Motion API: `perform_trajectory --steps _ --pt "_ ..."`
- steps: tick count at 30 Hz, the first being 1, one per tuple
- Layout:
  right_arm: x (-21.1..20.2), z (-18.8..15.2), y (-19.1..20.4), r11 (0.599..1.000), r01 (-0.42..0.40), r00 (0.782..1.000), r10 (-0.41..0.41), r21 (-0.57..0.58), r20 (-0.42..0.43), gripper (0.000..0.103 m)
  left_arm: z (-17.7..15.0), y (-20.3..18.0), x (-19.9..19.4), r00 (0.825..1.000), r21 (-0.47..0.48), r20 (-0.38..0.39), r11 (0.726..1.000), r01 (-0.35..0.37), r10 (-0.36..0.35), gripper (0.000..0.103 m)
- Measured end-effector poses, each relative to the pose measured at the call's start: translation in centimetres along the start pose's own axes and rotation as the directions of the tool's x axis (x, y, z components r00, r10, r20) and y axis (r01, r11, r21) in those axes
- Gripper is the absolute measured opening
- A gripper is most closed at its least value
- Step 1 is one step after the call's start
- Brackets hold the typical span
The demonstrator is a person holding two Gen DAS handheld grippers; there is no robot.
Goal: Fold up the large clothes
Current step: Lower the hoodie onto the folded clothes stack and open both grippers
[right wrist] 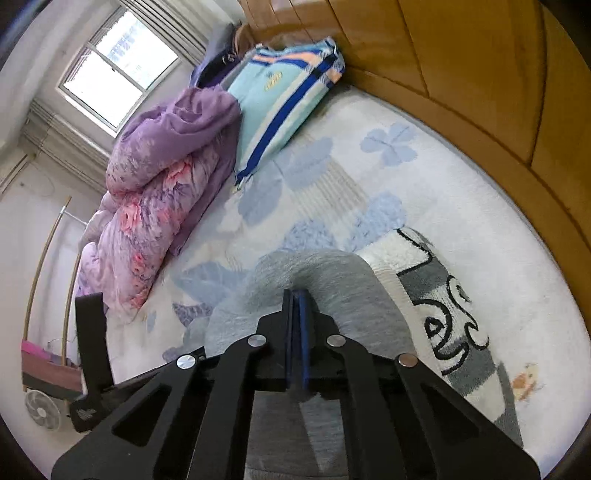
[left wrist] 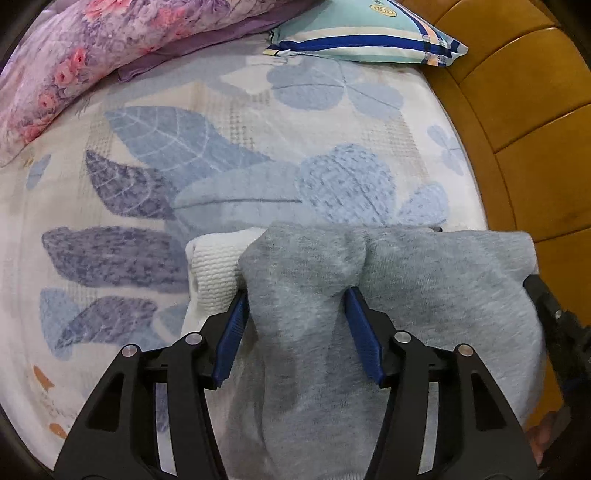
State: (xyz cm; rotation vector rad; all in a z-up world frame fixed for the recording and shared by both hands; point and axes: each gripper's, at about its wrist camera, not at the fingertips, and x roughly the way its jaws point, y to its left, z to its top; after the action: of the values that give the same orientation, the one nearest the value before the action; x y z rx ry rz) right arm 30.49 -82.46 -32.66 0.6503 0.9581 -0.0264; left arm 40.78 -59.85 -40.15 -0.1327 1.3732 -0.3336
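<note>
- Grey sweatshirt (left wrist: 424,288) lies on the bed (left wrist: 258,122), close to the wooden headboard (left wrist: 535,129) side. It is bunched up in a soft heap, not flat.
- A white knitted part (left wrist: 214,273) peeks out from under the grey cloth, on the side away from the headboard. In the right wrist view, a white and grey patch with black curly lines (right wrist: 443,302) shows beside the grey cloth, on the headboard side. I cannot tell if these are all one piece of clothing.
- The left claw (left wrist: 295,306) has its two blue pads on both sides of a thick hump of grey cloth. The pads sit against the cloth, so it looks like it is grasping the sweatshirt.
- The right claw (right wrist: 295,306) is clenched tight, with its blue pads pressed together. Its tips are pushed into a fold of the grey cloth, and I think it pinches a thin bit of it.
- Both claws seem to have hold of the sweatshirt at once. So I think a fold is in the middle of being made, or the cloth is about to be lifted and laid over.
- The job looks partly done. The cloth is gathered small, but it is still lumpy, with no neat edges yet.
- Farther from the headboard, a purple flowery quilt (left wrist: 55,66) is piled up. A blue striped pillow (left wrist: 369,33) rests right by the headboard.
</note>
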Motion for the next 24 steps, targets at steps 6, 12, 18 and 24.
perform_trajectory --steps 6,12,18,24 --pt "-6.3 -4.3 1.4 0.987 0.156 0.981 -0.158 -0.024 -0.111 0.007 -7.8 -2.6 -5.2 0.999 0.099 -0.042 0.995 -0.025 0.029 0.054" --pt "-1.4 -10.5 -2.4 0.963 0.27 0.931 -0.256 0.017 -0.26 0.007 -13.5 -2.0 1.0 0.988 0.08 -0.149 0.996 -0.029 0.04 0.053" --pt "-2.5 -11.7 -0.4 0.952 0.305 0.921 -0.305 -0.041 -0.244 0.01 -15.0 -1.7 -0.4 0.994 0.127 -0.101 0.992 -0.019 0.032 0.067" --pt "-3.4 -10.7 0.9 0.959 0.282 0.921 -0.278 -0.023 -0.275 0.036 -14.9 -0.4 -3.3 0.999 0.172 -0.021 0.984 -0.045 0.049 0.077"
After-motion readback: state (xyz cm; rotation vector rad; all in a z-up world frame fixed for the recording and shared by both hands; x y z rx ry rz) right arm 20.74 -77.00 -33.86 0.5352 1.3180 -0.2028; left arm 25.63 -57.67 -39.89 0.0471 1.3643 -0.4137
